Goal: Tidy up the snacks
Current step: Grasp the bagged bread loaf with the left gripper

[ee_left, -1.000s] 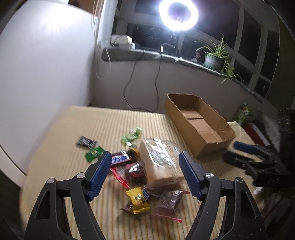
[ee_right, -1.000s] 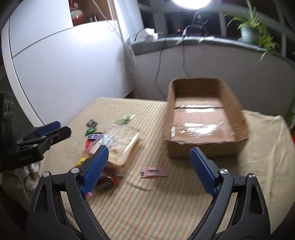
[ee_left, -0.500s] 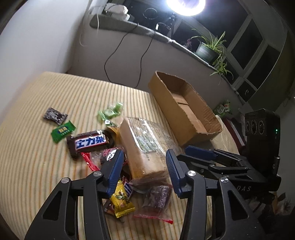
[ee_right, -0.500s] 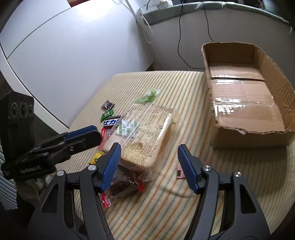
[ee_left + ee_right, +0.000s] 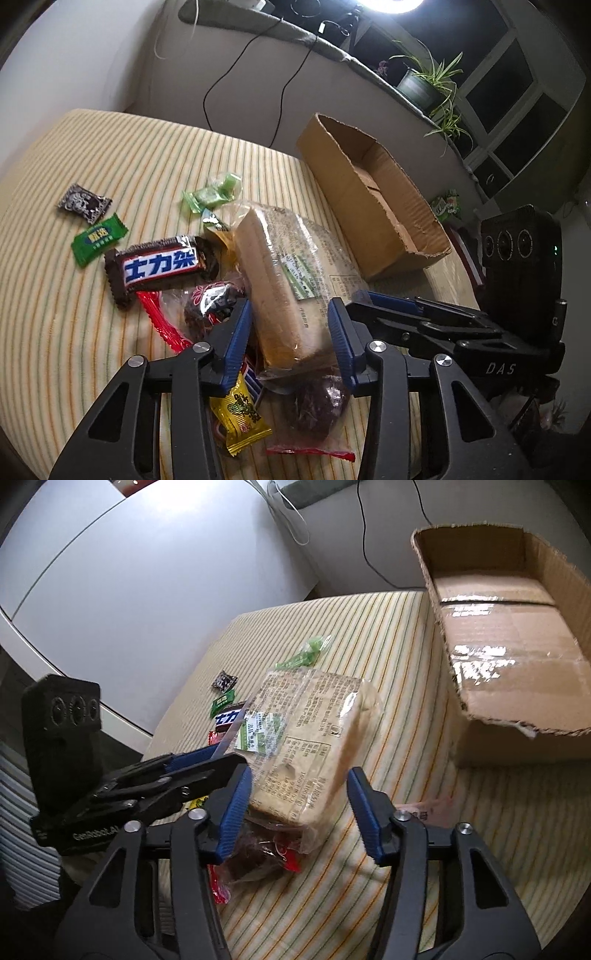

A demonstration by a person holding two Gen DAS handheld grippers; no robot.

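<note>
On the striped cloth [image 5: 74, 332], the far left holds a dark candy wrapper [image 5: 84, 202] with a small green packet [image 5: 99, 238] just beside it, and next comes a brown chocolate bar [image 5: 160, 264] lying flat with its blue-and-white label up. Behind it sits a pale green twisted candy [image 5: 212, 195]. In the middle, the left gripper [image 5: 291, 341] stands with its blue pads spread to either side of the near end of the bagged bread loaf [image 5: 291, 273]; whether the pads press the bag cannot be told. Below it lie a yellow snack packet [image 5: 242, 411] and a clear bag with a dark snack [image 5: 317, 408]. The right gripper [image 5: 301, 810] reaches in from the right, and in its own view its jaws are parted around the loaf's other corner [image 5: 314, 738], the loaf tilted up off the pile; contact there is likewise unclear. A pink packet [image 5: 424, 808] lies just under its right finger. Farthest right, the open cardboard box [image 5: 354, 199] rests on the cloth, near the loaf but apart from it.
</note>
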